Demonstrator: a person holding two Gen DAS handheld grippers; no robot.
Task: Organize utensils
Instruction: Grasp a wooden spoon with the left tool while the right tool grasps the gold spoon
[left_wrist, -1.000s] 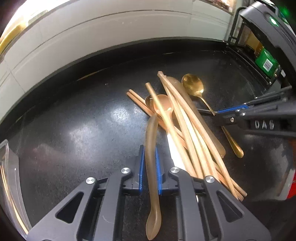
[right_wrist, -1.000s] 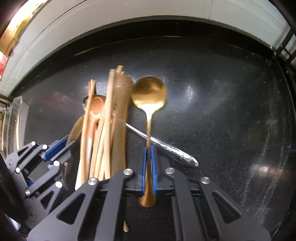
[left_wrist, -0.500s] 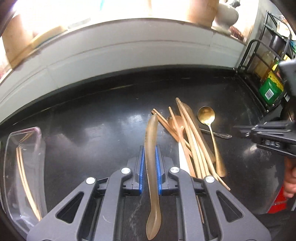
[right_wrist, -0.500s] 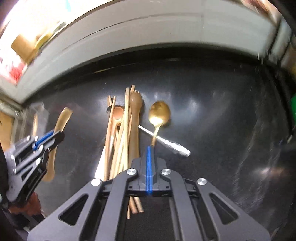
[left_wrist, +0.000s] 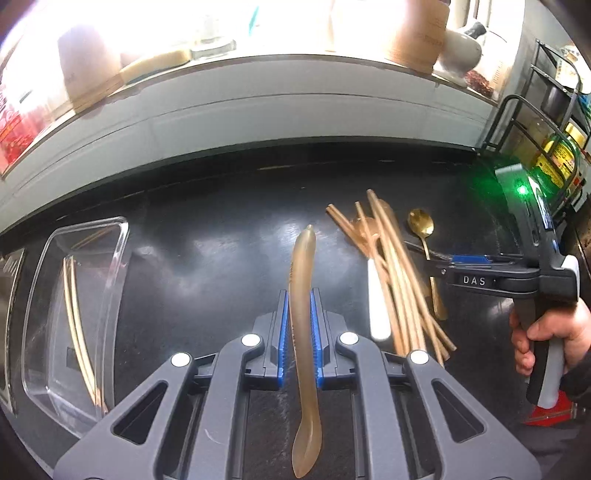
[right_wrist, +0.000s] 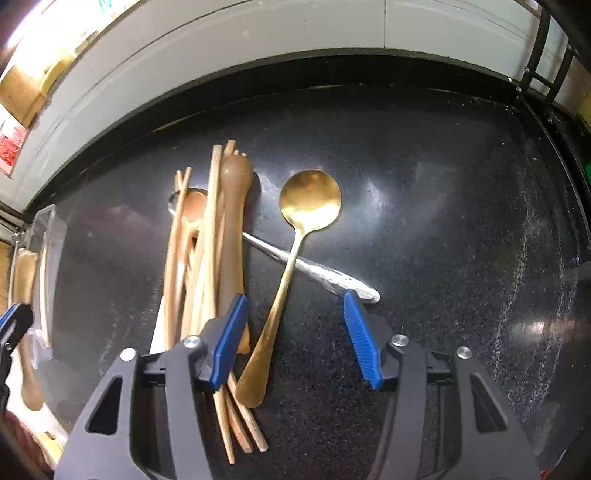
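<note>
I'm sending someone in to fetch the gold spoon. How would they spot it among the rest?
On the black countertop, look just right of the pile of wooden chopsticks. The gold spoon lies apart there, its handle crossing over a silver utensil. It is the only shiny gold metal piece with a round bowl.

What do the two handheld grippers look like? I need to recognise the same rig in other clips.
Both grippers, left and right, have dark grey plastic linkage arms with triangular cut-outs, silver pivot bolts and ribbed blue pads. Seen from the left camera, the right one carries white "DAS" lettering, a green light and a grey pistol handle. A dark sleeve shows at the hand.
</note>
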